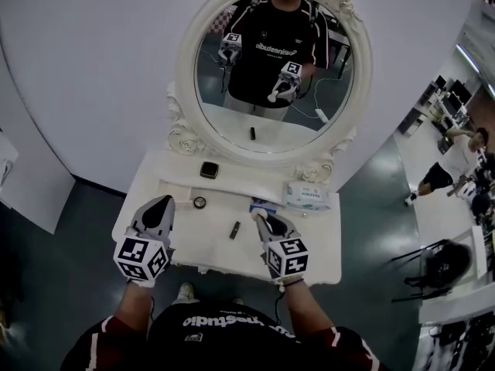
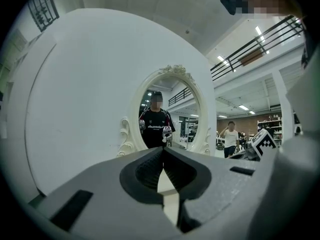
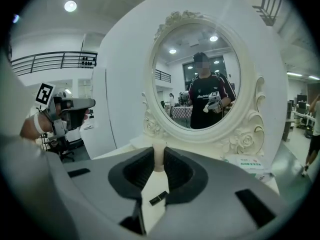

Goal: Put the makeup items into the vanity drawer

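Head view: white table (image 1: 313,242) under oval mirror (image 1: 232,126). On the top: black compact (image 1: 209,170) near the mirror base, small round pot (image 1: 199,202) in front of it, black lipstick (image 1: 234,229) lying flat mid-table, tissue pack (image 1: 305,196) at right rear. Left gripper (image 1: 165,201) over the table's left part, just left of the pot, nothing at its tips. Right gripper (image 1: 260,216) over the middle, just right of the lipstick, with a pale cream stick (image 1: 257,213) at its tips, clear of the tabletop. Left gripper view: left gripper (image 2: 163,152) clenched, tips meeting, nothing between them; aimed level at the mirror (image 2: 167,111). Right gripper view: right gripper (image 3: 158,161) grasping the cream stick (image 3: 158,149), which stands upright between the pads with its top above them; what kind of item it is I cannot tell. Lipstick (image 3: 159,197) shows on the table (image 3: 150,209) below, through the gap behind the pads. Tissue pack (image 3: 248,162) at right by the mirror (image 3: 197,79) frame.
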A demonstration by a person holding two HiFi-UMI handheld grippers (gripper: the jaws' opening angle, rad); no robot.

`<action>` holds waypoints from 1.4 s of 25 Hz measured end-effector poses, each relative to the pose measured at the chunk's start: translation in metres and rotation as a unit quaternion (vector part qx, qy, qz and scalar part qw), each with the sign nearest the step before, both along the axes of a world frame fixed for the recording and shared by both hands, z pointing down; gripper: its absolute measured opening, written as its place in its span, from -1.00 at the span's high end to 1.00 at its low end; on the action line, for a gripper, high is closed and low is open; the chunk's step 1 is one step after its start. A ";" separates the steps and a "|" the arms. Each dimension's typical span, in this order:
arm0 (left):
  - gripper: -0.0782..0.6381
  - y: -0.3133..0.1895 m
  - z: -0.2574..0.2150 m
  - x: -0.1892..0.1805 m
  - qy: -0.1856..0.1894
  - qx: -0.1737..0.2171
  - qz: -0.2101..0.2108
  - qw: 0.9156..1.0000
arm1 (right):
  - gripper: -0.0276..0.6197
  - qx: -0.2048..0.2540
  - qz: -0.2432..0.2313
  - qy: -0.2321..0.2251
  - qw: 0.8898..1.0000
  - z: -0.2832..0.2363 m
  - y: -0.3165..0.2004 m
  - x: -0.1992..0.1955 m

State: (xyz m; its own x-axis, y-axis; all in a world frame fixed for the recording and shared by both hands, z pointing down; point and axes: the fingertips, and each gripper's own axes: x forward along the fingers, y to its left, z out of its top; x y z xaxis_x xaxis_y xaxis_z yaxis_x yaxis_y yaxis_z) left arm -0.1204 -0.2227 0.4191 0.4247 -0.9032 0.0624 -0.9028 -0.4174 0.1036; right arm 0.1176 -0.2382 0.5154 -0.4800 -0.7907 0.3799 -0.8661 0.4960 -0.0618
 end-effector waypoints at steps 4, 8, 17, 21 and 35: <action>0.77 -0.007 0.002 -0.015 0.001 0.000 0.002 1.000 | 0.71 -0.003 -0.002 -0.005 1.000 0.003 -0.007 -0.020; 0.77 -0.014 0.006 -0.034 0.001 -0.004 0.004 1.000 | 0.71 -0.006 -0.012 -0.005 1.000 0.007 -0.016 -0.048; 0.77 -0.024 0.015 -0.087 -0.005 -0.013 0.002 1.000 | 0.71 -0.011 -0.033 -0.009 0.999 0.020 -0.041 -0.122; 0.76 -0.031 0.020 -0.108 -0.009 -0.015 0.001 1.000 | 0.71 -0.016 -0.040 -0.010 0.999 0.033 -0.055 -0.152; 0.77 -0.048 0.057 -0.164 -0.024 -0.059 -0.004 0.998 | 0.69 -0.078 -0.043 0.008 0.996 0.120 -0.104 -0.225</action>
State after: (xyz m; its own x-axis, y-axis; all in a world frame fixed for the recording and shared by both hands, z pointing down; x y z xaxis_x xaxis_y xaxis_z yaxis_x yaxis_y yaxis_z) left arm -0.2847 -0.2708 0.4766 0.4120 -0.8915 0.1882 -0.9109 -0.3980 0.1088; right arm -0.1074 -0.3423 0.6352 -0.5355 -0.6784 0.5030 -0.8227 0.5535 -0.1295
